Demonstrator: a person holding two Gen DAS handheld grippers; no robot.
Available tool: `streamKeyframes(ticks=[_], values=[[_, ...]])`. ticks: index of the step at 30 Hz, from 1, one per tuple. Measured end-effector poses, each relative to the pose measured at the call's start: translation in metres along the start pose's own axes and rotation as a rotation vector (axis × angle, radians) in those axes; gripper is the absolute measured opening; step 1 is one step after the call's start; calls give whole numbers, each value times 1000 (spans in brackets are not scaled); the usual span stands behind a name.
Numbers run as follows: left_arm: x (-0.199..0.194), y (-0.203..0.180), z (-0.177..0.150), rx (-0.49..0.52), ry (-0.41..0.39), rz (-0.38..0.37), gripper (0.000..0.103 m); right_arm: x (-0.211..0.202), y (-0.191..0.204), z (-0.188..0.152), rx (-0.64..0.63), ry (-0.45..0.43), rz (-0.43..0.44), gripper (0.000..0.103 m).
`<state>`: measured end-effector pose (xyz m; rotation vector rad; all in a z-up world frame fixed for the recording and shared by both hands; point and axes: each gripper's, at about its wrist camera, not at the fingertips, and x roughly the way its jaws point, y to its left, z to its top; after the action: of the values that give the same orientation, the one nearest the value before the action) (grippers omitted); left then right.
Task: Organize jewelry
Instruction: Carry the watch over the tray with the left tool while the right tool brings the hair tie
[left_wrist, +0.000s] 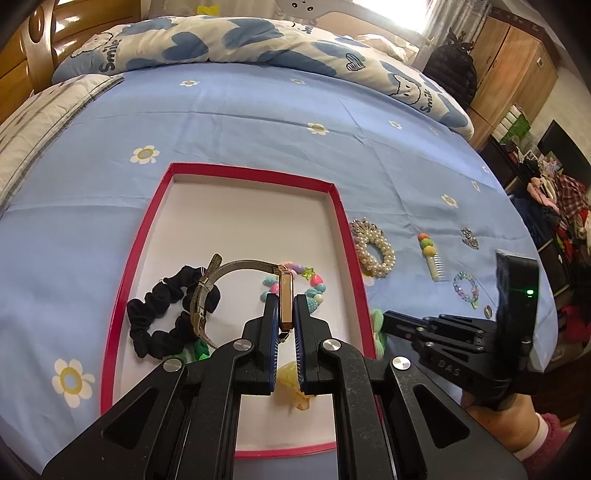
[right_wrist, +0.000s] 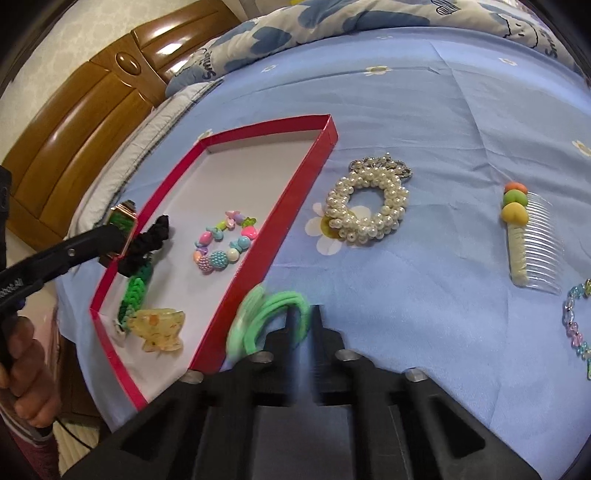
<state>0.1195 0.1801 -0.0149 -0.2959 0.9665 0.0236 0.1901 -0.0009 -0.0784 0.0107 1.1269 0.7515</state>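
My left gripper (left_wrist: 286, 301) is shut on a gold watch (left_wrist: 285, 302) with a mesh strap and holds it above the red tray (left_wrist: 340, 206). The tray, also in the right wrist view (right_wrist: 295, 177), holds a black scrunchie (left_wrist: 159, 317), a colourful bead bracelet (right_wrist: 225, 245), a green braided band (right_wrist: 135, 291) and a yellow claw clip (right_wrist: 160, 328). My right gripper (right_wrist: 303, 314) is shut on light green hair ties (right_wrist: 266, 314) just beside the tray's right rim. It also shows in the left wrist view (left_wrist: 384, 323).
On the blue flowered sheet right of the tray lie a pearl scrunchie (right_wrist: 369, 206), a comb clip with coloured hearts (right_wrist: 528, 236), a pastel bead bracelet (left_wrist: 466, 288), a silver brooch (left_wrist: 470, 238) and a small ring (left_wrist: 488, 311). A rolled duvet (left_wrist: 258, 40) lies behind.
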Motion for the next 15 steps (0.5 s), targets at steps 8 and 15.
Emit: streamKeyframes(ticks=[8,15], values=[[-5,5,5,-9,-15,3,6,-34,1,9,11,-80,29,3],[-3,13,10,-17,-18,12,6,-42,19,35,-7,-123,65,3]])
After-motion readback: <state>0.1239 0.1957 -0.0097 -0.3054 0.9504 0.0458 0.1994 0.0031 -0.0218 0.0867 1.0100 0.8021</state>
